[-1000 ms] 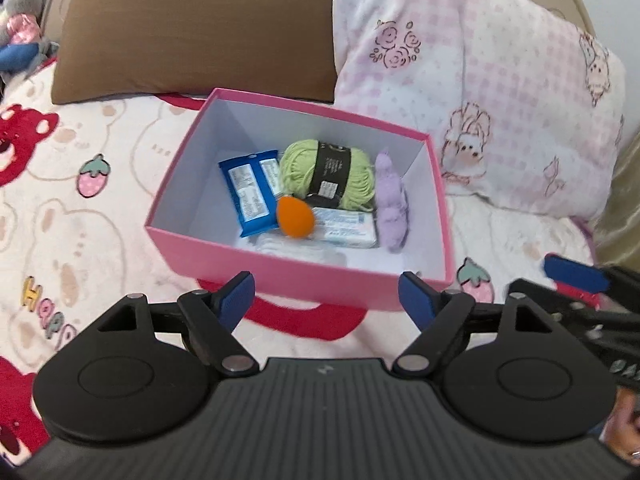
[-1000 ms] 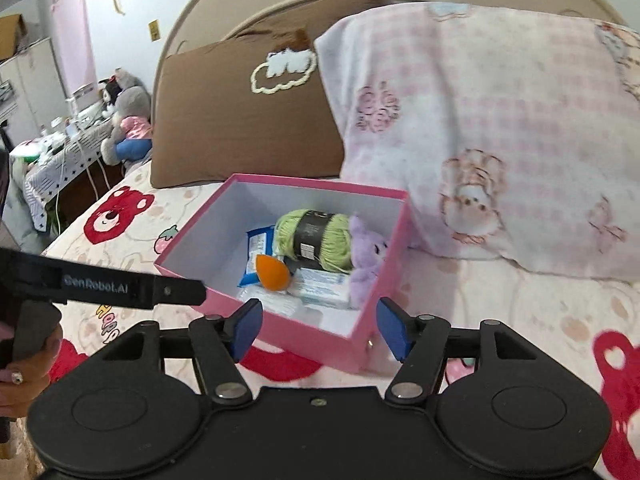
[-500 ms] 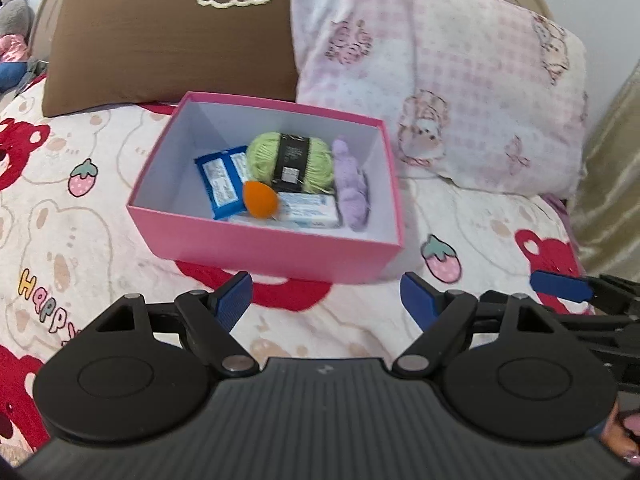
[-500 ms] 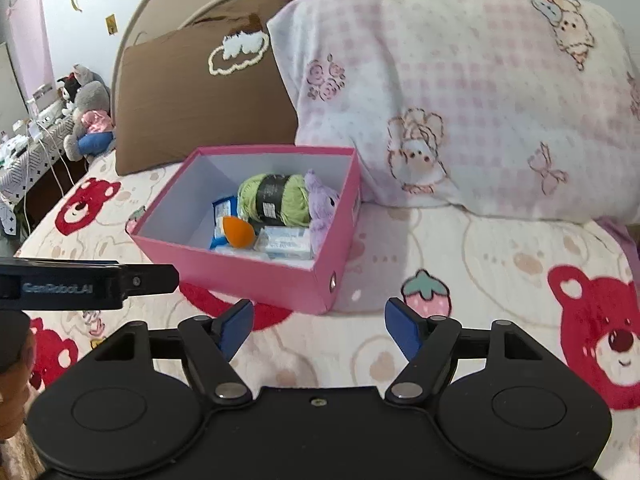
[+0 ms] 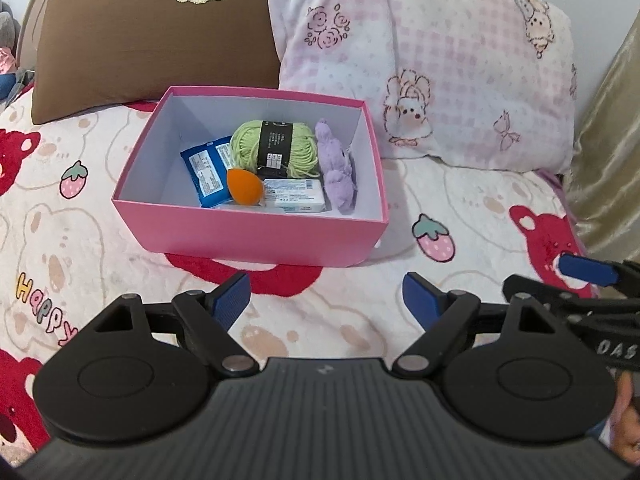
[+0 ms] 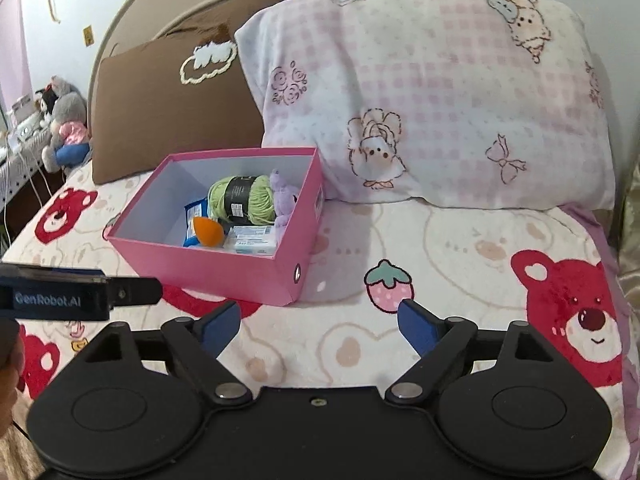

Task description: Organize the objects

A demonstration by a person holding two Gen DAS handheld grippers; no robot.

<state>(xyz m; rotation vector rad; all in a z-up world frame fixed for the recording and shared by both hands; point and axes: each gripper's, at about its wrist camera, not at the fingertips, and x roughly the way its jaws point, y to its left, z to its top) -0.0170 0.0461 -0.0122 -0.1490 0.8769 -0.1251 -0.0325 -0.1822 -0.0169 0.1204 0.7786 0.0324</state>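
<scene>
Pink box (image 5: 256,236): on the bedspread, ahead of both grippers, apart.
Left gripper (image 5: 326,294): spread, empty.
Right gripper (image 6: 319,326): spread, empty.

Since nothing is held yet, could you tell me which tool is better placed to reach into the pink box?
Probably the left tool: the pink box sits straight ahead of its open jaws, while it lies off to the left of the right tool.

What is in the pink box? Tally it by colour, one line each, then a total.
Green: 1, yarn ball
Blue: 1, snack packet
Orange: 1, egg-shaped sponge
White: 1, small packet
Purple: 1, plush toy
Total: 5 in the pink box, plus something clear underneath that I cannot identify.
</scene>
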